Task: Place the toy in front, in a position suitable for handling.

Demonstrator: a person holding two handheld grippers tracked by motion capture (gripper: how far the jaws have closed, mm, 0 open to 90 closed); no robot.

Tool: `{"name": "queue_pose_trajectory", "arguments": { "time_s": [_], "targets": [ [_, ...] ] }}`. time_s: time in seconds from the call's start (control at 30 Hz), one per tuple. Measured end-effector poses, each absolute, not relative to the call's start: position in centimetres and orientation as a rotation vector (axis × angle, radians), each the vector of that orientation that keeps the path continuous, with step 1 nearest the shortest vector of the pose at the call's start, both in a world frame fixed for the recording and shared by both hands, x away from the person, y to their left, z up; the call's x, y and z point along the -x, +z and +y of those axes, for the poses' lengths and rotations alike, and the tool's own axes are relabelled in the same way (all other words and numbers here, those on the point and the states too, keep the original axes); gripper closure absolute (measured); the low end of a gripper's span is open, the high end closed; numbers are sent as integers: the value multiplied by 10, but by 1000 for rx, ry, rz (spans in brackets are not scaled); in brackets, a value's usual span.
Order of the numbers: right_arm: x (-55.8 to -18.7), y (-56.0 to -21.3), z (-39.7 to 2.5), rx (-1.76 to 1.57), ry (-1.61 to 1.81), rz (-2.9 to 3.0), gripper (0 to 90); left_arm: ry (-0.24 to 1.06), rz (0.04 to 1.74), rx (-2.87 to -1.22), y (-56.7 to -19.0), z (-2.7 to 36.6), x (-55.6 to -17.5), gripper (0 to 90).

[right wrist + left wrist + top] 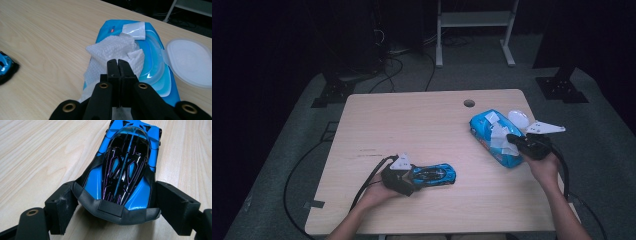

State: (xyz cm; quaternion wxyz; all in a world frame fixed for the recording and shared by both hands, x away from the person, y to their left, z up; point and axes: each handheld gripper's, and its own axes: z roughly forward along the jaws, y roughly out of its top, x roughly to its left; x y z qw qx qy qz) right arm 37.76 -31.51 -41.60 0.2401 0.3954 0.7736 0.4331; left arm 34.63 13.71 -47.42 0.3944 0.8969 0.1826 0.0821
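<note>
A: Wet wipe [112,51]: location?

B: Pulled partly out of the blue wipes pack [492,136], at about 3 o'clock on the table [412,120]. Pack's clear lid [188,62] is flipped open, lying at 2 o'clock from the wipe.

A: Right gripper [118,65]?

B: Jaws pressed together, pinching the wipe's near edge. The sheet drapes over the pack's front.

A: Toy car [125,167]?

B: Blue and black, flat on the table at about 6 o'clock, well apart from the pack.

A: Left gripper [404,175]?

B: Jaws spread wide, one on each side of the car's near end, touching its sides.
</note>
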Motion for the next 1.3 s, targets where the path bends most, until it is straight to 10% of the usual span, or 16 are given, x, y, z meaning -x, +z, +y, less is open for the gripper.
{"name": "queue_pose_trajectory", "arguments": {
  "time_s": [0.87, 1.3],
  "targets": [
    [-326, -348, -264, -777, 1507, 2225, 888, 222, 476, -2273, -474, 124, -352, 195],
    [-314, -370, -197, -641, 1567, 2512, 886, 224, 466, -2275, -474, 124, -352, 194]
  ]
}}
